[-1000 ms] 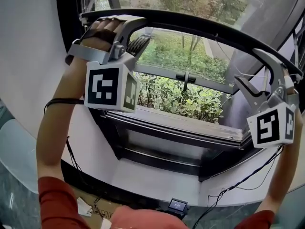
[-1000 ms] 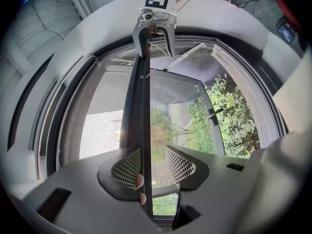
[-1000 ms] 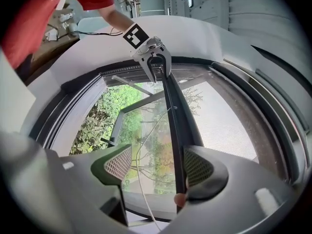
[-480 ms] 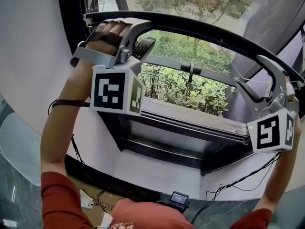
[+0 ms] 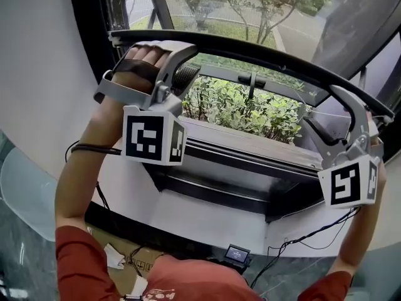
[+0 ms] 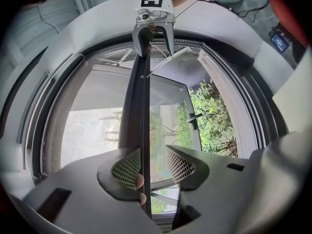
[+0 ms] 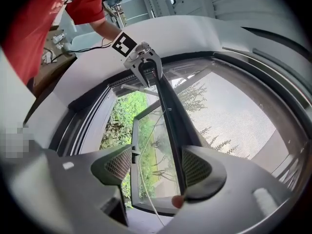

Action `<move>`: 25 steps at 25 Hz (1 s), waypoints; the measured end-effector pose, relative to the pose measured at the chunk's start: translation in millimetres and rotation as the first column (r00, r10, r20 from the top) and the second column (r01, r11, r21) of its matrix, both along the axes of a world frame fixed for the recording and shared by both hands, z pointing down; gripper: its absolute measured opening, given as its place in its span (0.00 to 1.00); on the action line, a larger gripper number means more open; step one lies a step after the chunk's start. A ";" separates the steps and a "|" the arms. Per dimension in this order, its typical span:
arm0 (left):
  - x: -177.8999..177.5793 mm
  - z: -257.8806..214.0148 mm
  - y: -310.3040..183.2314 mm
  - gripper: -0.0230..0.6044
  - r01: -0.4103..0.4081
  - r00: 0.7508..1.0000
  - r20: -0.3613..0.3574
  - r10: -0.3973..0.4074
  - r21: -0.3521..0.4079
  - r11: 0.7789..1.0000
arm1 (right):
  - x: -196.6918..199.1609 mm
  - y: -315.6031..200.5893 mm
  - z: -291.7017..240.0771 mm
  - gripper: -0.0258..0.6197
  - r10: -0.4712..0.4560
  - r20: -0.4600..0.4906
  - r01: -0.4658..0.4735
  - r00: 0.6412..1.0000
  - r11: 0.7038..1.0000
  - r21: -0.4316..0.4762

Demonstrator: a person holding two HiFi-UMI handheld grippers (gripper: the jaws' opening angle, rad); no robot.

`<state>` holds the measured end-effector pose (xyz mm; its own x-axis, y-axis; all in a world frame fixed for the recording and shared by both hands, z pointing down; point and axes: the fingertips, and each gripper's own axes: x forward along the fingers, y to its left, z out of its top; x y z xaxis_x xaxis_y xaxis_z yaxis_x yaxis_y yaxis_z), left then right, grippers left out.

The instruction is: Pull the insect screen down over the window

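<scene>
Lower now, the black insect-screen pull bar (image 5: pixel 263 55) lies hooked between parted fingers of my left gripper (image 6: pixel 152 162) and right gripper (image 7: pixel 156 167), pulling evenly.

Indoor room, dark-framed window (image 5: pixel 241 163) — white sill (image 5: pixel 207 217), trailing cables (image 5: pixel 316 234), shrubs (image 5: pixel 244 108) outside

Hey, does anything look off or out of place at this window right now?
Nothing looks damaged. One oddity: a thin pale cord hangs loose beside the screen bar, between the open jaws of the right tool, where it might snag.
</scene>
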<state>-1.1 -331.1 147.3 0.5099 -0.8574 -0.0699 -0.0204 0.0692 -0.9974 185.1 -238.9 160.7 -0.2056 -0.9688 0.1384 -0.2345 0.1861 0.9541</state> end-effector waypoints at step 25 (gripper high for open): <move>-2.1 119.0 7.6 0.29 -0.015 0.999 0.029 0.021 -0.187 0.982 | -1.9 8.0 120.2 0.55 0.015 0.086 0.002 0.996 0.981 -0.195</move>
